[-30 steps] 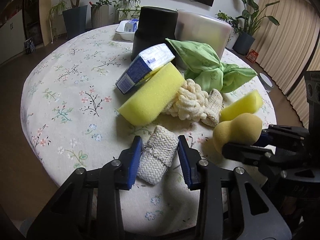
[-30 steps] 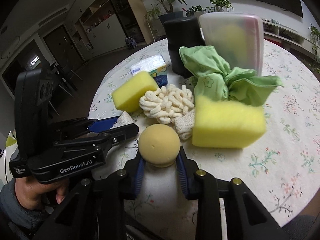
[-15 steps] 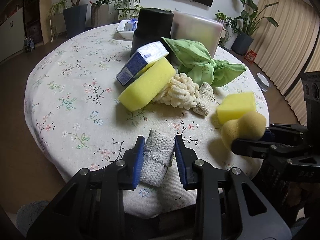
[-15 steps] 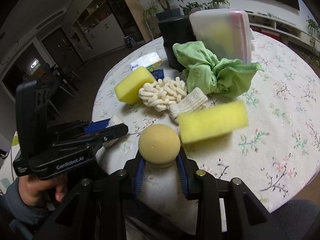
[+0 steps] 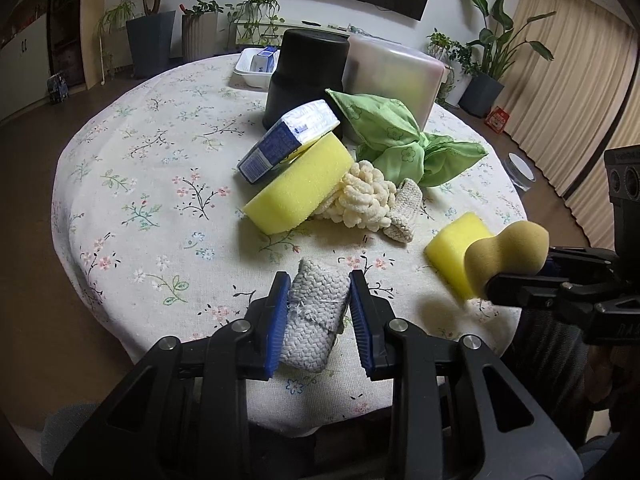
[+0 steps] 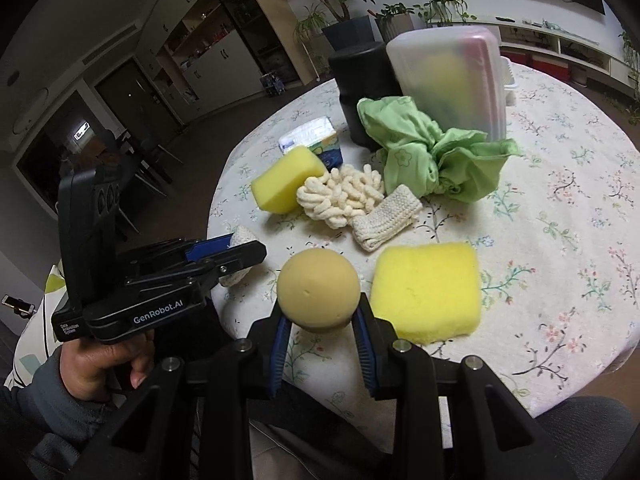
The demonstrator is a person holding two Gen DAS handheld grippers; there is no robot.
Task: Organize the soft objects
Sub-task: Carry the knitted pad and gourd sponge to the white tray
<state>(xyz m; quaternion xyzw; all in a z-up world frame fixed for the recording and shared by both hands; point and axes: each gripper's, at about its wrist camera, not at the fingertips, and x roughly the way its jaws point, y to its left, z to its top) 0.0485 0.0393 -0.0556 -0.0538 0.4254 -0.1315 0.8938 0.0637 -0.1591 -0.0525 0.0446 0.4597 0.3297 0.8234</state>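
Observation:
My left gripper (image 5: 318, 280) is shut on a white knitted cloth (image 5: 314, 320) and holds it above the table's near edge. My right gripper (image 6: 319, 306) is shut on a tan gourd-shaped sponge (image 6: 319, 294), which also shows in the left wrist view (image 5: 506, 254). On the floral table lie a large yellow sponge (image 5: 300, 186), a smaller yellow sponge (image 6: 426, 290), a cream chenille mitt (image 6: 340, 196), a second knitted cloth (image 6: 386, 216) and a green cloth bundle (image 6: 432, 160).
A blue and white tissue pack (image 5: 288, 140) leans on the large sponge. A black cylinder (image 5: 308, 76) and a frosted plastic box (image 5: 394, 80) stand behind the pile. A white tray (image 5: 256, 66) sits at the far edge. Potted plants and curtains surround the round table (image 5: 132, 184).
Both grippers have pulled back and up from the pile with their objects. The table and the pile look farther away. The small yellow sponge now lies flat beside the tan sponge.

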